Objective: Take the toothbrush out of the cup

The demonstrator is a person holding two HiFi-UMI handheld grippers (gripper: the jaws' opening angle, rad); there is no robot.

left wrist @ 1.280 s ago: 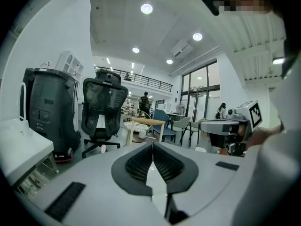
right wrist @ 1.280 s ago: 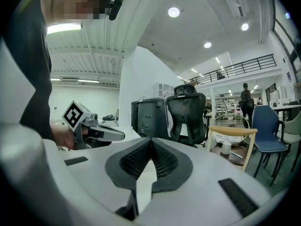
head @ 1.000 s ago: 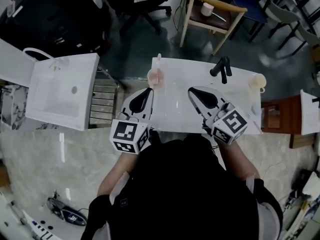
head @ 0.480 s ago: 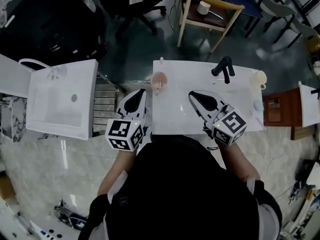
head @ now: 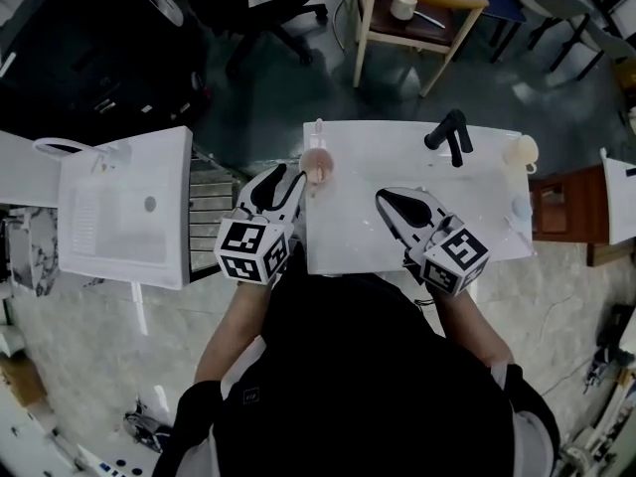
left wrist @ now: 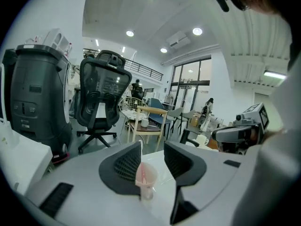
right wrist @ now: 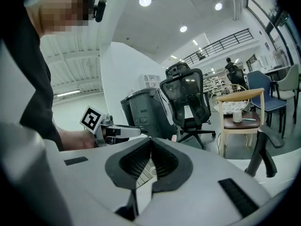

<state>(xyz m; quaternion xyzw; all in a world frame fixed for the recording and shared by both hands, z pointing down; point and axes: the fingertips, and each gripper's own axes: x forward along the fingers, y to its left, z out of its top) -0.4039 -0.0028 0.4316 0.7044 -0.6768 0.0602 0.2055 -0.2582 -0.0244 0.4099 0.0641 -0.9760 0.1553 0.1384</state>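
The toothbrush (head: 318,129) stands in the pink cup (head: 318,164) at the white table's (head: 397,237) far left corner. The left gripper's (left wrist: 152,148) 2 jaws have just been opening, and the cup shows between them, unpressed. The right gripper (right wrist: 150,142) hovers over the table — clenched on nothing.

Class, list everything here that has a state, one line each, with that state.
pink cup: upright on the table.
toothbrush: standing in the pink cup.
left gripper: open, jaws just been opening, nothing between them yet; pink cup just ahead.
right gripper: shut, empty.
mug: upright.
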